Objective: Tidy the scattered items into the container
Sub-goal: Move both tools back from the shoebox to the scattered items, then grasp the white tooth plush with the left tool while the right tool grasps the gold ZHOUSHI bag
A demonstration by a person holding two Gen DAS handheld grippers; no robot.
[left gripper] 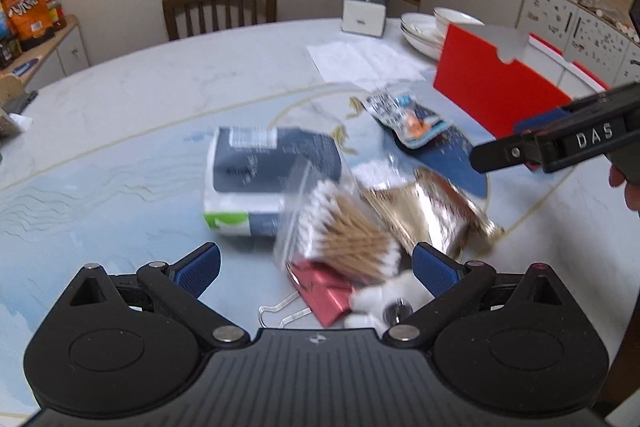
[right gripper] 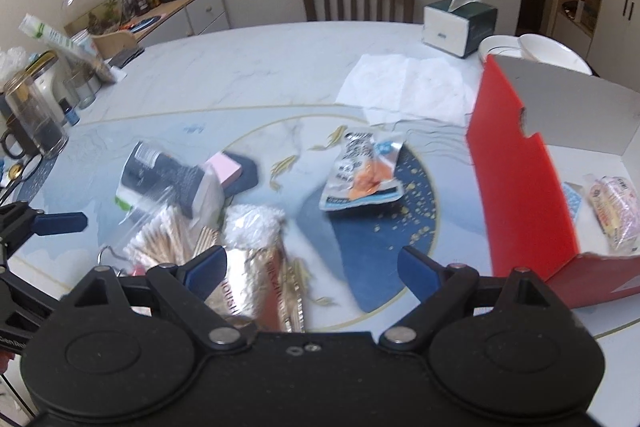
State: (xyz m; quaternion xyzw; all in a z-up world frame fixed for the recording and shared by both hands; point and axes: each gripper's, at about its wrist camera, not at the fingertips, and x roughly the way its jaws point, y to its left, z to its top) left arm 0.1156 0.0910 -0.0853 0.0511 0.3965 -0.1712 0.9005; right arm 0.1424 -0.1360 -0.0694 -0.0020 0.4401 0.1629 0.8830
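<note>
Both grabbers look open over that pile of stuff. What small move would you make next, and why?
Probably lower the left hand-held gripper a little and close on the bag of cotton swabs. Its fingers are spread wide with the bag lying right between them, on top of the pile. The red box already holds a packet, so the swabs would go there next.
</note>
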